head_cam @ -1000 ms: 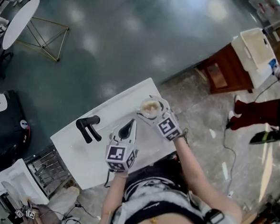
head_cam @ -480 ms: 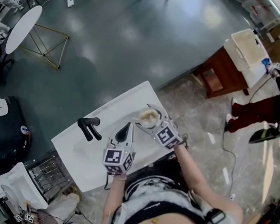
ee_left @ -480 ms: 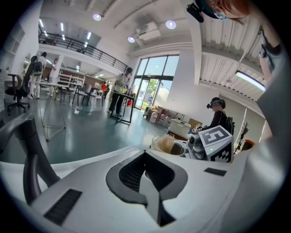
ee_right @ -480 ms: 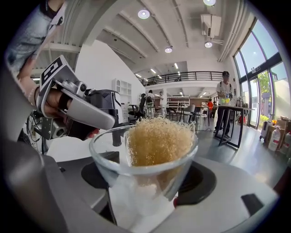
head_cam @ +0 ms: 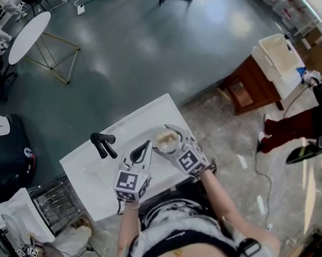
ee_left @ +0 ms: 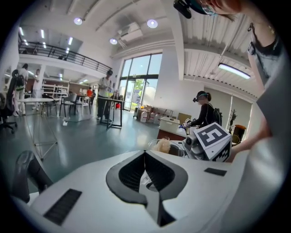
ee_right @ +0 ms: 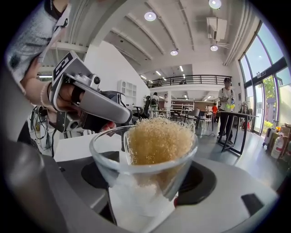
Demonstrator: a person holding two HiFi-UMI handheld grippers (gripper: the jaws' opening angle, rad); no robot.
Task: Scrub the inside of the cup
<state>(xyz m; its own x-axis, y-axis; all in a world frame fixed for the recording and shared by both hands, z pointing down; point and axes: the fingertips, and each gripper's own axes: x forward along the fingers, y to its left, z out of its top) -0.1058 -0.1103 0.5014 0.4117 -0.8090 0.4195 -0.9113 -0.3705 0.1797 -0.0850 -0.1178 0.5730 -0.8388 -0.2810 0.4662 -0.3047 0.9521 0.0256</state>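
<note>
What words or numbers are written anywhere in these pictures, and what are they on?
No text here can be read.
Marker cubes: only black-and-white square patterns, no letters or numbers.
Round sticker on the black case: too small to read.
Cup: clear glass, no print on it.

Left tongs (ee_left: 145,155) pressed together; beyond tips, cup (ee_left: 174,149) holding tan sponge (ee_left: 162,146), marker cube (ee_left: 212,142) just right.
</note>
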